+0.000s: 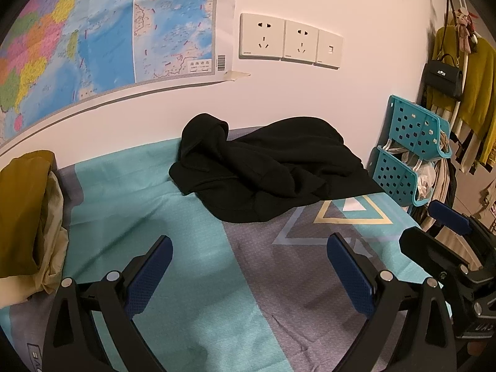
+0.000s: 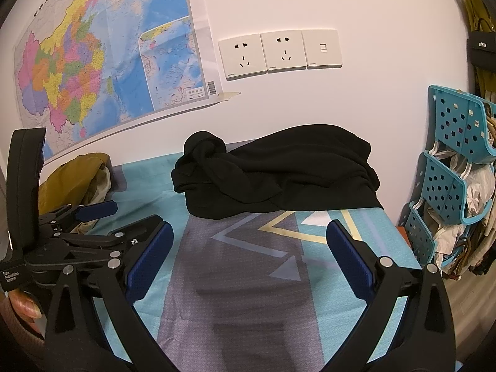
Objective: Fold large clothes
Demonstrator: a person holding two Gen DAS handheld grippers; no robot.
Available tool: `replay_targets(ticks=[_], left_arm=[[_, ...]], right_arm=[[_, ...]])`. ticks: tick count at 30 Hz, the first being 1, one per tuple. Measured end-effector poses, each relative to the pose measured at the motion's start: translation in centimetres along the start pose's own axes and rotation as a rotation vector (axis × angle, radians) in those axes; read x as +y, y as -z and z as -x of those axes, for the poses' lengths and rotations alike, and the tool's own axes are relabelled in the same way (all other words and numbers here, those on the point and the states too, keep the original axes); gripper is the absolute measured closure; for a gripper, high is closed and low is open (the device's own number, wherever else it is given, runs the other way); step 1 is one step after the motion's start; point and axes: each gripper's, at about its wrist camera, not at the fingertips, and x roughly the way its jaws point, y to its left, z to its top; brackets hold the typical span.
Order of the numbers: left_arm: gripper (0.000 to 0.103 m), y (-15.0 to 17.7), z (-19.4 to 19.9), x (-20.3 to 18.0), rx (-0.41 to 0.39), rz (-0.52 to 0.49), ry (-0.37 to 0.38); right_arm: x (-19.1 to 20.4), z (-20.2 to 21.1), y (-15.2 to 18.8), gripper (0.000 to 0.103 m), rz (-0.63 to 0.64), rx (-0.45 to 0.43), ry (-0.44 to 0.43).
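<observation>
A black garment (image 1: 269,167), crumpled and unfolded, lies in a heap on the far part of a bed whose sheet (image 1: 173,217) is patterned in teal and grey with pale yellow and white triangles; the heap reaches back to the white wall, and its hood-like bunched end sits at the left. The left claw (image 1: 248,274) hovers low over the near part of the sheet, its two blue-padded fingers (image 1: 148,279) spread wide apart and holding nothing, well short of the garment. The right claw (image 2: 249,262) is likewise spread wide and empty above the sheet, also short of the garment; each claw appears at the edge of the other's view, the two being side by side. At the lower left of the right wrist view a fingertip of the person's hand (image 2: 26,308) shows beside the left device. On the wall hang a coloured map (image 1: 93,40) and a row of white sockets (image 1: 291,42). An ochre cloth (image 1: 23,214) lies bundled at the left edge of the bed. To the right stands a teal perforated rack (image 1: 412,152) stuffed with fabric, and beyond it hang yellow clothes (image 1: 474,93) and a dark handbag (image 1: 443,76).
</observation>
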Motion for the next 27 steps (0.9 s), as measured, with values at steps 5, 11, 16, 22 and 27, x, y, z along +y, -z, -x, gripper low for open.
replay_targets(ticks=[5,11,16,22,27], left_arm=[[0.007,-0.01,-0.06,-0.03,0.004,0.001,-0.001],[0.007,0.05,-0.07,-0.08,0.003,0.001,0.0],[0.007,0.12,-0.08,-0.14,0.001,0.002,-0.003],[0.007,0.19,-0.07,-0.22,0.001,0.002,-0.001],[0.007,0.15,-0.05,-0.15,0.003,0.003,0.001]], right_arm=[[0.01,0.0,-0.03,0.006,0.0,-0.001,0.0],[0.08,0.09,-0.09,0.006,0.0,-0.004,-0.002],[0.0,0.14,-0.11,0.006,0.0,-0.004,-0.003],[0.36,0.06,-0.1,0.006,0.0,-0.004,-0.004],[0.33,0.07,-0.13,0.006,0.001,-0.005,-0.004]])
